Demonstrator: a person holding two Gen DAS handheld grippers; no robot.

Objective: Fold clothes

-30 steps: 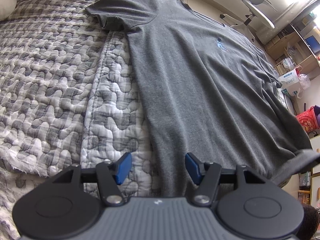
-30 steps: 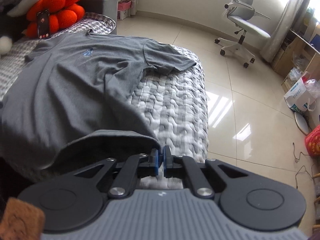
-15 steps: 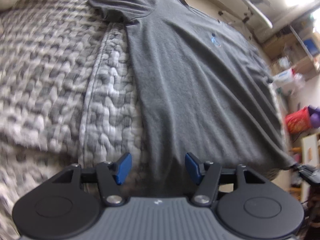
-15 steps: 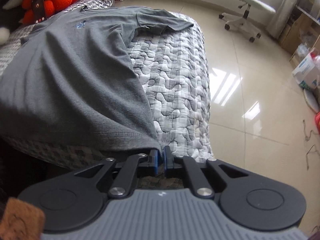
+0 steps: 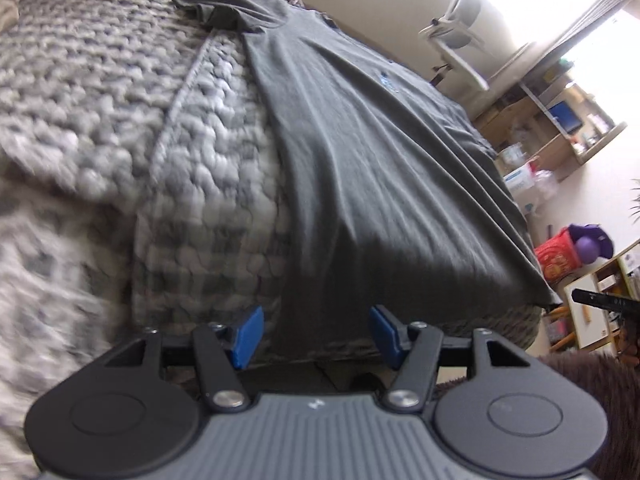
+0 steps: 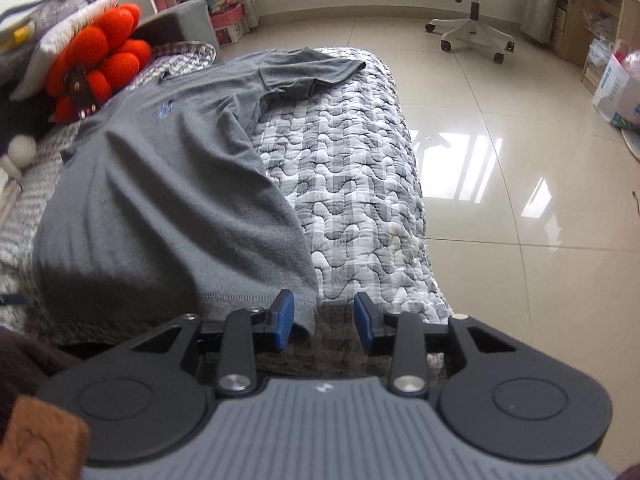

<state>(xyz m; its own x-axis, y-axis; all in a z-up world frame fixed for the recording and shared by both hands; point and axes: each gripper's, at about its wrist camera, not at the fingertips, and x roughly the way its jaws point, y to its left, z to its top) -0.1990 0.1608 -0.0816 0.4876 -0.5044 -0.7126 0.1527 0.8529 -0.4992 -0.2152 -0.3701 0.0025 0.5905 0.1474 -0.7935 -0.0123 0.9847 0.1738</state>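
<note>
Grey T-shirt [image 6: 160,184] spread flat on quilted bed [image 6: 352,184], front up, hem draped over bed's near edge, sleeves out at far end. Left claw [image 5: 316,336] spread, straddling hem's left corner. Right claw [image 6: 324,322] spread, at right corner, holding nothing. Judgement: pinch both corners evenly, seam deep between pads, before any lift.

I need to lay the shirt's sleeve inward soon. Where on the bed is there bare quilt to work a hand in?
Bare quilt runs between the gray T-shirt and the bed's floor-side edge, below the right sleeve. In the left view another wide strip lies on the shirt's other side. The head end is crowded with the orange plush and pillows.
</note>
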